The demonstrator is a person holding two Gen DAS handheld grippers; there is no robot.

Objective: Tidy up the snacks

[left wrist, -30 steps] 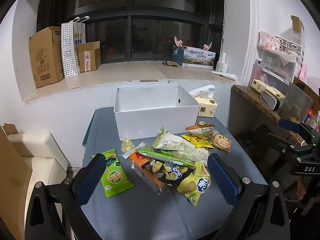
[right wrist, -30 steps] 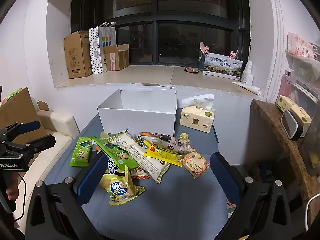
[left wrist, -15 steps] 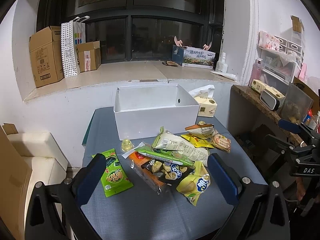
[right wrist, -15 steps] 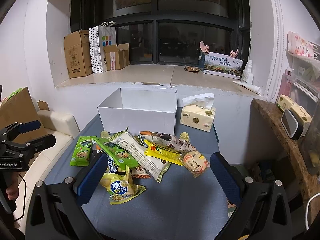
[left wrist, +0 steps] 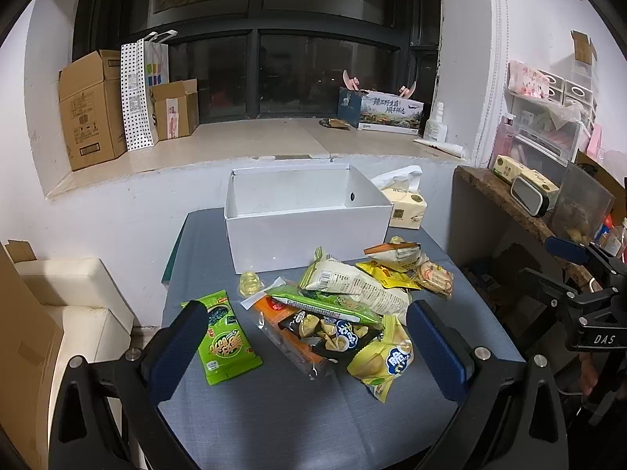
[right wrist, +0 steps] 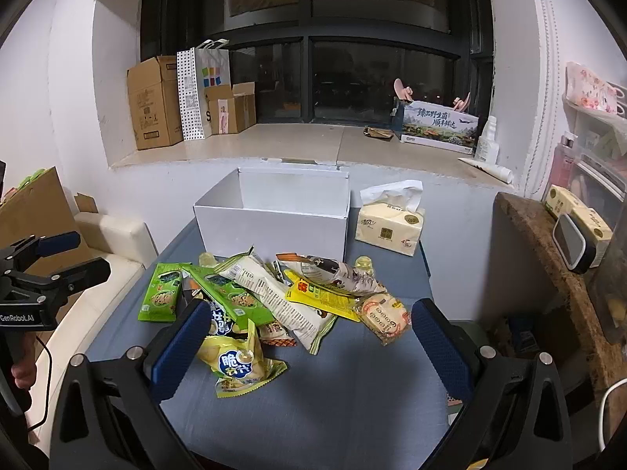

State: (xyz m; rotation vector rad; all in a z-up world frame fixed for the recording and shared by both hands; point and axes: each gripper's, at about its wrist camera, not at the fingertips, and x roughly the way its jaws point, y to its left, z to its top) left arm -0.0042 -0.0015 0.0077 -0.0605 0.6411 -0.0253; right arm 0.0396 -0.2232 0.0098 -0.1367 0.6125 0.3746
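A pile of snack packets [left wrist: 345, 305] lies on a small grey-blue table [left wrist: 274, 411], in front of an open, empty white box [left wrist: 305, 215]. A green packet [left wrist: 221, 340] lies apart at the pile's left and a yellow chip bag [left wrist: 386, 360] at its near right. The pile also shows in the right wrist view [right wrist: 282, 297], with the white box [right wrist: 274, 223] behind it. My left gripper [left wrist: 309, 344] is open and empty, hovering over the table's near side. My right gripper [right wrist: 307, 337] is open and empty, also short of the pile.
A tissue pack [right wrist: 390, 227] stands right of the box. A wooden shelf [right wrist: 548, 258] with small items lines the right side. A cream sofa [left wrist: 70, 297] sits left of the table. Cardboard boxes [left wrist: 94, 109] stand on the windowsill behind.
Both grippers have edged slightly closer to the snack pile. Nothing on the table has moved.
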